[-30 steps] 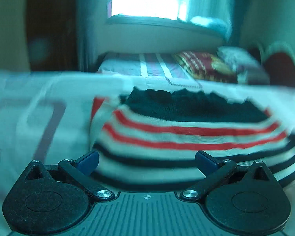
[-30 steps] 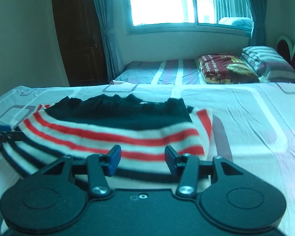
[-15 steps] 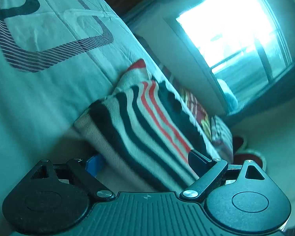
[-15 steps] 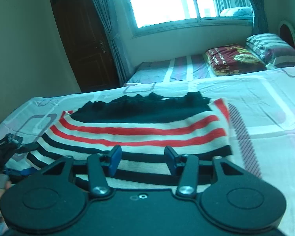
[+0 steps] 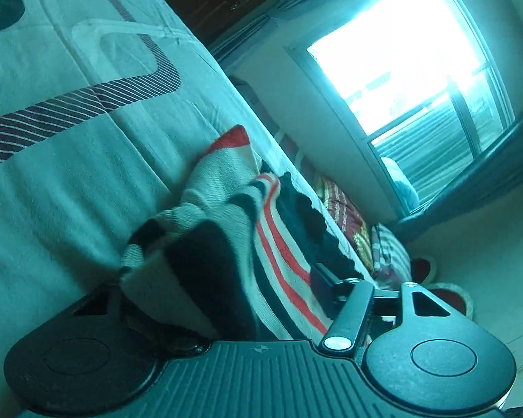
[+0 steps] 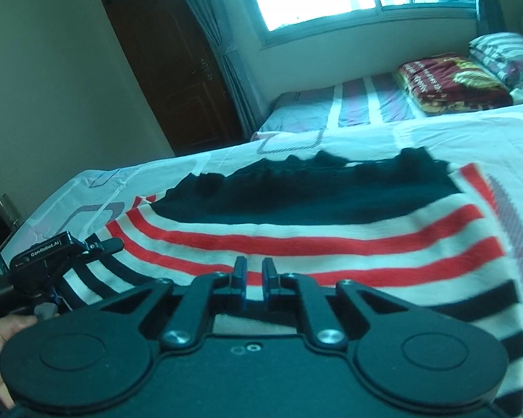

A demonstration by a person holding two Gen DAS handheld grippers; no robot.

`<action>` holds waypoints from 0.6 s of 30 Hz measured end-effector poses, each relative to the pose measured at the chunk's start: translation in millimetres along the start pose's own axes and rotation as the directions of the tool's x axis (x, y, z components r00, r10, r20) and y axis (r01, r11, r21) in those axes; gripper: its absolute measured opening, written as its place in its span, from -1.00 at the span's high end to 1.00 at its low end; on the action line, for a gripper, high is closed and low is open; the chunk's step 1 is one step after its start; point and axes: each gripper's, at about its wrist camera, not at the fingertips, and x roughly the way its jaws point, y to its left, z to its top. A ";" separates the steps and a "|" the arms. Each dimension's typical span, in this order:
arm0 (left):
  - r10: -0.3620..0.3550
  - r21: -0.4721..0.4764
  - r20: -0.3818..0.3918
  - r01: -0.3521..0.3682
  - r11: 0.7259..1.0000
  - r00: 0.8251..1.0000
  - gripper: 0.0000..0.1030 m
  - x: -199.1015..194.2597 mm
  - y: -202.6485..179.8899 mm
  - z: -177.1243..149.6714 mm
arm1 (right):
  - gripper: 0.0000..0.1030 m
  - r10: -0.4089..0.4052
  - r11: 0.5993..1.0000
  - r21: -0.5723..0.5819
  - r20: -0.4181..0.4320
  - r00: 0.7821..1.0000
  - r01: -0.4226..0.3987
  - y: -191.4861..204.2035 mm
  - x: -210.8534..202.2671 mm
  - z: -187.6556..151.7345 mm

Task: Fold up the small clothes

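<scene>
Striped sweater [image 6: 331, 230] lies spread on the bed [image 6: 453, 129], over a pale sheet printed with rounded grey and purple outlines. It is a knit piece: a solid black band with a ragged, frilled edge at the far side, then two red stripes on white, then black stripes on white toward the near edge. In the right wrist view it lies mostly flat, its right side ending in a straight edge. In the left wrist view its left edge [image 5: 205, 244] is bunched and lifted into a thick fold, with a red-tipped corner poking out beyond.

The right claw [image 6: 254, 278] is over the near hem, its jaws having just closed almost together, with a strip of the white knit between the blue pads; whether they actually pinch it I cannot tell. The left claw [image 5: 226, 299] has just been closing around the bunched fold; one finger is hidden under the cloth, so its grip cannot be judged. A hand [image 6: 3, 341] holds the left claw's handle at the bed's left side.
</scene>
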 end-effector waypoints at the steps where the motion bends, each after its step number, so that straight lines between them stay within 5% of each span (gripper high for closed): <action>1: 0.001 0.000 -0.002 -0.001 1.000 1.000 -0.07 1.0 1.3 1.0 | 0.82 0.007 1.000 0.008 -0.006 1.000 -0.007 0.9 5.5 0.6; 5: 0.014 -0.037 -0.023 -0.015 0.999 1.000 0.56 -0.2 19.2 3.3 | 0.82 0.019 0.999 0.028 -0.016 1.000 -0.019 4.4 21.4 1.9; 15: 0.040 0.006 -0.047 -0.040 0.999 0.998 0.66 5.5 8.7 10.3 | 1.00 0.018 0.991 0.130 -0.053 0.998 -0.011 -7.2 44.5 -10.8; 18: -0.033 0.033 -0.040 0.035 0.999 0.999 0.68 -2.4 -14.1 18.9 | 1.00 0.027 0.987 0.157 -0.043 0.999 -0.020 -12.1 43.4 -15.1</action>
